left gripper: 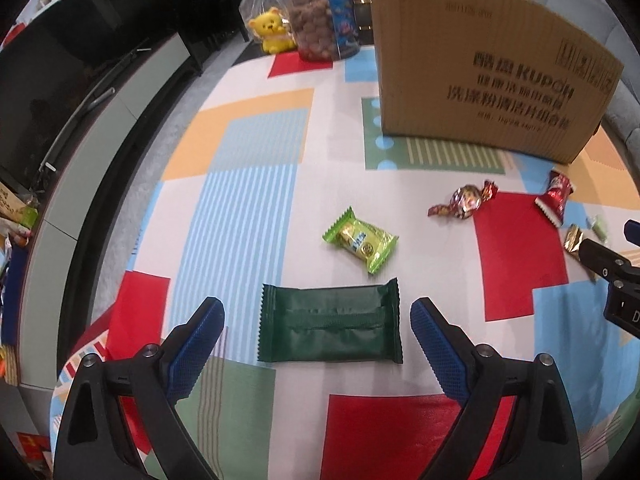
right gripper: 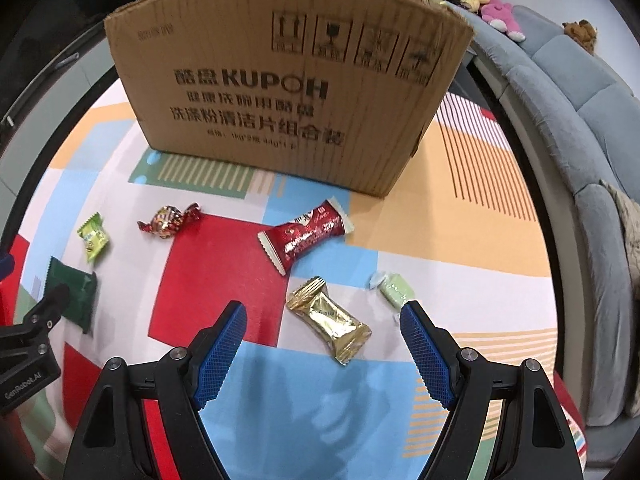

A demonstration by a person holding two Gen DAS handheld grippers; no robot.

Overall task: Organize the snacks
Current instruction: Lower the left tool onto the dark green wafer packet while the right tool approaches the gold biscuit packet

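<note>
A dark green snack packet point(left gripper: 330, 323) lies flat on the patterned mat, straight ahead of my open left gripper point(left gripper: 318, 310), its blue pads apart on either side and clear of it. Beyond it lies a light green wrapped snack point(left gripper: 361, 240). My right gripper point(right gripper: 324, 314) is open over a gold wrapped snack point(right gripper: 330, 318), not touching it. A red bar point(right gripper: 306, 234), a pale green candy point(right gripper: 396, 288) and a twisted foil candy point(right gripper: 168, 220) lie nearby. The dark green packet point(right gripper: 74, 294) shows at the left of the right wrist view.
A large cardboard box point(right gripper: 288, 92) stands on the mat behind the snacks. A clear jar of snacks point(left gripper: 314, 28) and a yellow bear toy point(left gripper: 272, 30) stand far back. A grey sofa point(right gripper: 592, 128) runs along the right, a dark cabinet point(left gripper: 80, 92) along the left.
</note>
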